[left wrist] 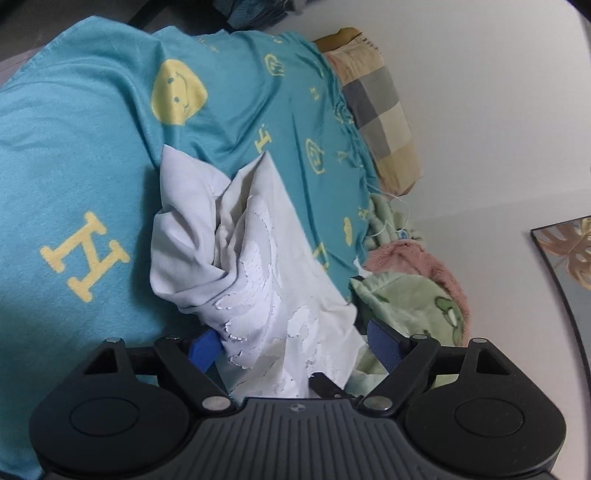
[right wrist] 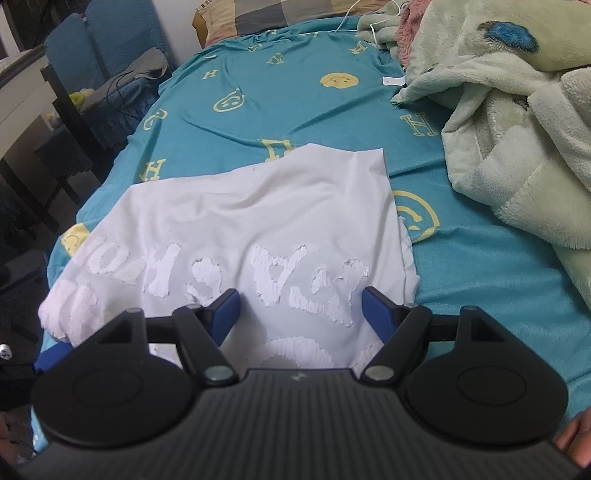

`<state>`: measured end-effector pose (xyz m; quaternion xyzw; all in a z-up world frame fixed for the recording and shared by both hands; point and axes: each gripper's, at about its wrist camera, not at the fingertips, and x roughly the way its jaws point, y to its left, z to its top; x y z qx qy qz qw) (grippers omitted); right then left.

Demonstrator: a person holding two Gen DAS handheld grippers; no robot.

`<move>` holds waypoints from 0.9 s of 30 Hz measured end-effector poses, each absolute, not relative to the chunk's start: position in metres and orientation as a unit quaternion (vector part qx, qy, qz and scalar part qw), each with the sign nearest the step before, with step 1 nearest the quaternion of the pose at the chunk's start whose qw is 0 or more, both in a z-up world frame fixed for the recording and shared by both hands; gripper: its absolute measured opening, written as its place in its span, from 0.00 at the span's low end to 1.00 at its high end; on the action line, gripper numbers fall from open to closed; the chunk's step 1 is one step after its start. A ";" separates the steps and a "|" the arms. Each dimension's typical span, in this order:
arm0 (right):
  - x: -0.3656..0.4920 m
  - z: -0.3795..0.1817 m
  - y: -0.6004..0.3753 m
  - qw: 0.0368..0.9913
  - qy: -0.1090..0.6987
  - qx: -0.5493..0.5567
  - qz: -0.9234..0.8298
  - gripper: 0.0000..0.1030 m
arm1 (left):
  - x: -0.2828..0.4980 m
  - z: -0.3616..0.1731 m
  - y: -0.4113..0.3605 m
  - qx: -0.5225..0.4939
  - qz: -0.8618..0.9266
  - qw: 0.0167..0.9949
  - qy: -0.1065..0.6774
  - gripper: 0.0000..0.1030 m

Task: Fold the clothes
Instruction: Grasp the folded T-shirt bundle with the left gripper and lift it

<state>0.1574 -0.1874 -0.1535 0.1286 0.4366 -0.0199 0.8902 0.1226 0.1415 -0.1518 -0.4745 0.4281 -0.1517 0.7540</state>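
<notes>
A white T-shirt [right wrist: 258, 229] with raised white lettering lies on the teal bedsheet [right wrist: 280, 99], its print facing up. My right gripper [right wrist: 303, 314] hovers over the shirt's near part, jaws wide and nothing pinched between the blue pads [right wrist: 378, 314]. In the left wrist view the picture is rolled sideways. There a bunched, folded-over part of the T-shirt [left wrist: 229, 258] runs between the fingers of my left gripper [left wrist: 295, 345]. Its jaws stand wide; the cloth brushes the left pad [left wrist: 205, 349] and stays clear of the right one.
A pale green fleece blanket [right wrist: 517, 122] and a pink fleece [right wrist: 413, 22] are heaped along the bed's right side. A checked pillow [right wrist: 255, 14] lies at the head. Dark furniture and a blue chair [right wrist: 110, 48] stand left of the bed. A hand [right wrist: 576, 439] shows at the corner.
</notes>
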 end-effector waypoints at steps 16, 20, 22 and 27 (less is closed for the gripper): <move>0.157 -0.151 -0.186 0.890 0.435 0.130 -0.024 0.73 | 0.131 -0.173 0.146 -0.478 -0.086 0.757 0.438 0.50; 0.156 -0.148 -0.187 0.892 0.431 0.133 -0.029 0.72 | 0.132 -0.161 0.140 -0.458 -0.098 0.778 0.418 0.28; 0.153 -0.142 -0.187 0.894 0.423 0.143 -0.028 0.72 | 0.133 -0.155 0.134 -0.444 -0.103 0.789 0.412 0.27; 0.137 -0.116 -0.183 0.902 0.382 0.203 0.000 0.72 | 0.133 -0.146 0.126 -0.425 -0.108 0.803 0.404 0.24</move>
